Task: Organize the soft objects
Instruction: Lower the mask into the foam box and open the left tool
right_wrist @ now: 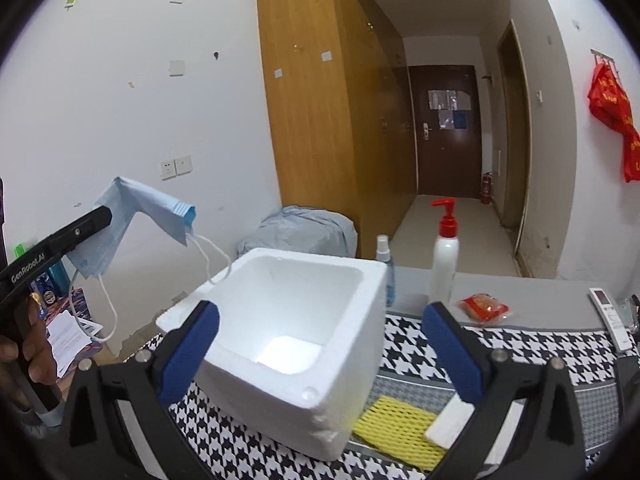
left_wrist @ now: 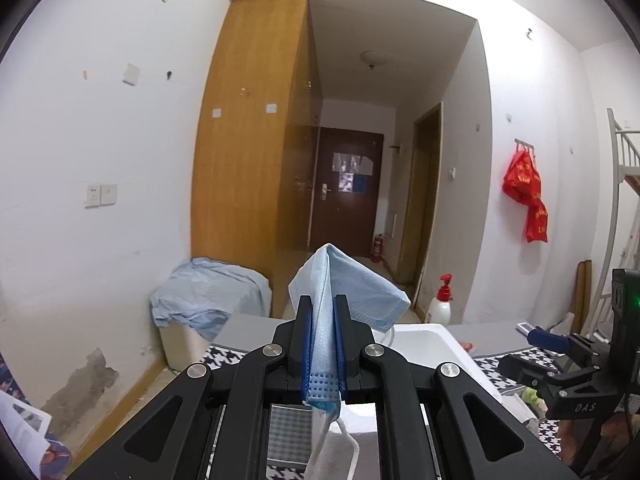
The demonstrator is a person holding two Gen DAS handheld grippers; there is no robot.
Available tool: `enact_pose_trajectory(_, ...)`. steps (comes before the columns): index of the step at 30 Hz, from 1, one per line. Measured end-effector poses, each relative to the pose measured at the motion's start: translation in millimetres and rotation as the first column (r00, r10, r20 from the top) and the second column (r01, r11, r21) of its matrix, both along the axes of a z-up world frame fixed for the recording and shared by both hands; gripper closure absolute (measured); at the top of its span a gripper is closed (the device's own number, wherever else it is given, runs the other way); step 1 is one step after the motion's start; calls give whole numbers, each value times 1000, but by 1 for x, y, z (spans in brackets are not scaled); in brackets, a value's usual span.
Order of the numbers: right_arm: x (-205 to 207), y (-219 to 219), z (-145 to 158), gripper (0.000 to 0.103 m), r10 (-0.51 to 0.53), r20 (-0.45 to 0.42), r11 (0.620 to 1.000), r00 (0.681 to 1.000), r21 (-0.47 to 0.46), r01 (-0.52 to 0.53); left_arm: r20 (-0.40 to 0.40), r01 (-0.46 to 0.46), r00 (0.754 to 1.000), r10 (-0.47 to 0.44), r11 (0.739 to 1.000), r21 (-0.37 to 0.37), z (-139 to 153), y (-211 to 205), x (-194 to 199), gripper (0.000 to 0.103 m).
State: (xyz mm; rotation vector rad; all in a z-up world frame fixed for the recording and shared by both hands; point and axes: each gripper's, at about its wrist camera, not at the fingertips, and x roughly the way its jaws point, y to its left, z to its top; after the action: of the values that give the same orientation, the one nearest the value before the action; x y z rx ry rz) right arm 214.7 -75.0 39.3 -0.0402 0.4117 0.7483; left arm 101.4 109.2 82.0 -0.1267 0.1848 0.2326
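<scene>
You have the blue face mask (left_wrist: pixel 320 312) pinched between the closed jaws of your left gripper (left_wrist: pixel 323 334), lifted clear of the table (right_wrist: pixel 552 300), with its ear loops dangling free below. In the right wrist view the mask hangs up and to the left of the white foam box (right_wrist: pixel 288 320), one loop trailing close to the box's far left rim. Your right gripper (right_wrist: pixel 320 344) stands wide with nothing between its pads, hovering just in front of the box. So the step in hand looks like the carry: the mask is picked and on its way to the box, not yet over the opening. Next you would bring the left gripper rightward until the mask hangs above the cavity, lower it so the loops go in first, then let go. Mind a loop snagging on the rim. The yellow foam net (right_wrist: pixel 396 424) lying near right of the box still waits.
</scene>
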Motion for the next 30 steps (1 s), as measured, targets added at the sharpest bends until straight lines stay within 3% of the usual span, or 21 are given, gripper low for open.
enact_pose_trajectory(22, -1, -48, -6, 0, -85, 20, 996, 996, -2, 85, -132, 147, 980, -150, 989, -28, -14, -29, 68, 92)
enact_pose_trajectory(30, 0, -58, -11, 0, -105, 13, 994, 994, 9, 105, -199, 136, 970, -137, 991, -19, -21, -31, 92, 92)
